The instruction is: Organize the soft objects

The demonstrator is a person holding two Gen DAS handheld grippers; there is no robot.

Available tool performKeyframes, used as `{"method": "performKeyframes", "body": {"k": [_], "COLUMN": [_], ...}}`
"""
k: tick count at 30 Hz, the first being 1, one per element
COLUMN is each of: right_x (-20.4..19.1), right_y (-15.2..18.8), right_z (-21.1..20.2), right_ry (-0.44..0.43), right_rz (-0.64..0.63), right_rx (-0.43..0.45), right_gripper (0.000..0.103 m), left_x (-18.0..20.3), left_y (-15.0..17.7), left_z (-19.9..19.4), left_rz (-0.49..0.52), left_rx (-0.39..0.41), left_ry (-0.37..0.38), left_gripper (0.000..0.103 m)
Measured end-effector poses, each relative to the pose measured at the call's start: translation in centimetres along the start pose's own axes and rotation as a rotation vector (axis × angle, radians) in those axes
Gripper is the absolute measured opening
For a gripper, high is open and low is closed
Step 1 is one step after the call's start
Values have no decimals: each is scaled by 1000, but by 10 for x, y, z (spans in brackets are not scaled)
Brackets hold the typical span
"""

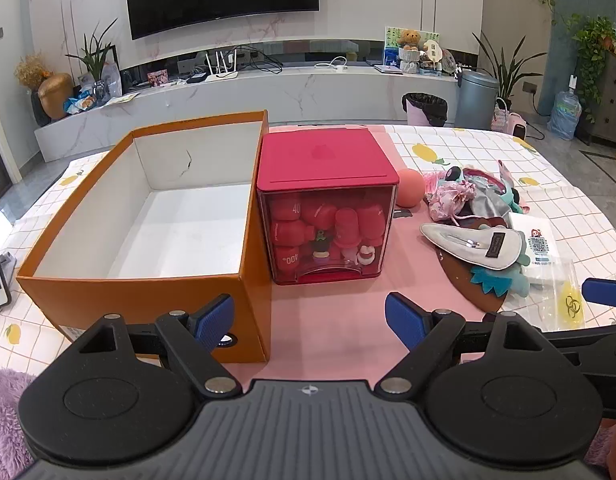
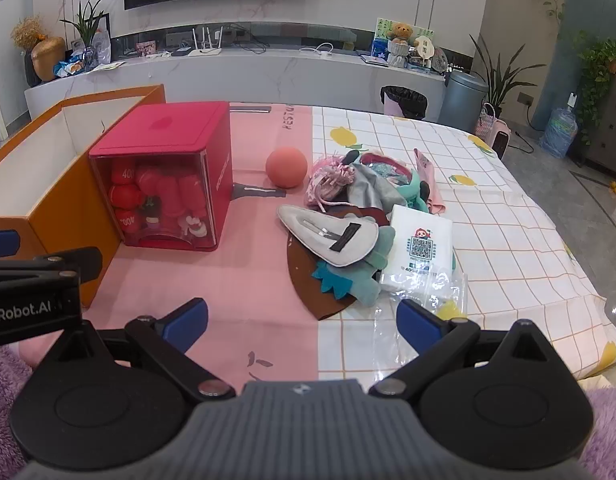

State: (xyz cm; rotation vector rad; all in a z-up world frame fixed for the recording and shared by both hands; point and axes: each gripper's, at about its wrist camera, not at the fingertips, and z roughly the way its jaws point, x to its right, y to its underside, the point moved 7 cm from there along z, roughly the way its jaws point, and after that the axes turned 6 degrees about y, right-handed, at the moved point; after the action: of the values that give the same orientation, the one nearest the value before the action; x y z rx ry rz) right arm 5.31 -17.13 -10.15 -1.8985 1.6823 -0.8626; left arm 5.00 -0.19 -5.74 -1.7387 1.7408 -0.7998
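2 grippers, both jaws spread wide, holding nothing: left gripper [image 1: 308,320] hovers over the pink cloth [image 1: 340,320] by the orange box [image 1: 147,308], right gripper [image 2: 301,322] low in front of the soft pile [image 2: 356,216]. "nRobot.AI" reads on the left gripper's side in the right view. 1 open orange box, inside bare. 1 red cube case [image 1: 328,200] touching it, red pieces marked "40" and "400". 1 peach ball [image 2: 287,167] beside the pile. 1 white QR-code packet [image 2: 420,244] leans on the pile; 1 clear bag [image 1: 568,300] nearby.

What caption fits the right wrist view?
Open right gripper faces soft pile beside red box.
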Motion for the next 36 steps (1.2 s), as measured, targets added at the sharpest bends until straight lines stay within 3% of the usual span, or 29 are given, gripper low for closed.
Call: {"method": "performKeyframes", "body": {"k": [36], "right_x": [1], "right_y": [1], "right_z": [-2], "right_ry": [23], "right_rz": [-8], "right_rx": [5], "right_gripper": [99], "left_x": [1], "left_y": [4], "left_z": [2], "left_rz": [-27], "left_rx": [5], "left_ry": [12], "left_gripper": [100]}}
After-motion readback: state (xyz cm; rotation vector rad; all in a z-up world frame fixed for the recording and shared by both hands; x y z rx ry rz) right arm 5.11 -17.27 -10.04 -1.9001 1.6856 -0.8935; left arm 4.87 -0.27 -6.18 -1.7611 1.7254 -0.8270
